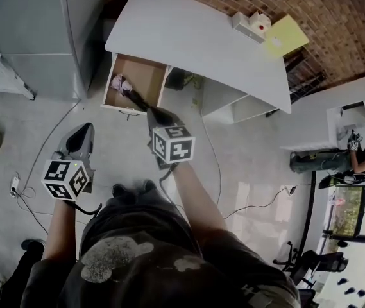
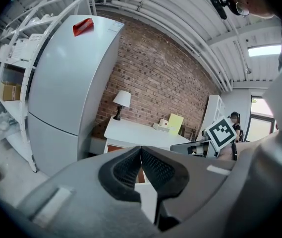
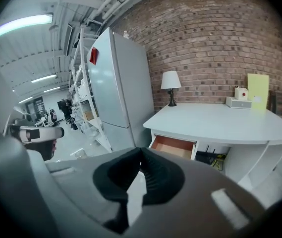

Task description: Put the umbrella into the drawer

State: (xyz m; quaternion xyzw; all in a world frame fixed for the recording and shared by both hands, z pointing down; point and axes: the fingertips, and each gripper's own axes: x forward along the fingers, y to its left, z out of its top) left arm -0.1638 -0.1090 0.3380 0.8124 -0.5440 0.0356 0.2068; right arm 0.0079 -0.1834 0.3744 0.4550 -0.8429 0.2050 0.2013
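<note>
- Our right gripper is closed with nothing between its jaws. In the right gripper view the pads meet at the tip over bare floor.
- Our left gripper is closed and empty too, its jaws pressed together in its own view.
- The umbrella lies inside the open drawer, just ahead of the right gripper's tips and a little to their left.
- Its long axis runs on a slant. The pale folded end is far from the right gripper, toward the drawer's back left. The dark end comes forward almost to the gripper's tips at the drawer's front wall.
- We cannot tell whether that dark end clears the front wall or rests on it.
- The right gripper is clearly the nearer one, close to the drawer's front. The left gripper hangs well apart, off to the left and further back from the desk.
- We judge the umbrella to be in place, so what is left is probably to shut the drawer. That push would run straight ahead from the right gripper, across the umbrella's slant, so the dark end should sit fully inside first.
</note>
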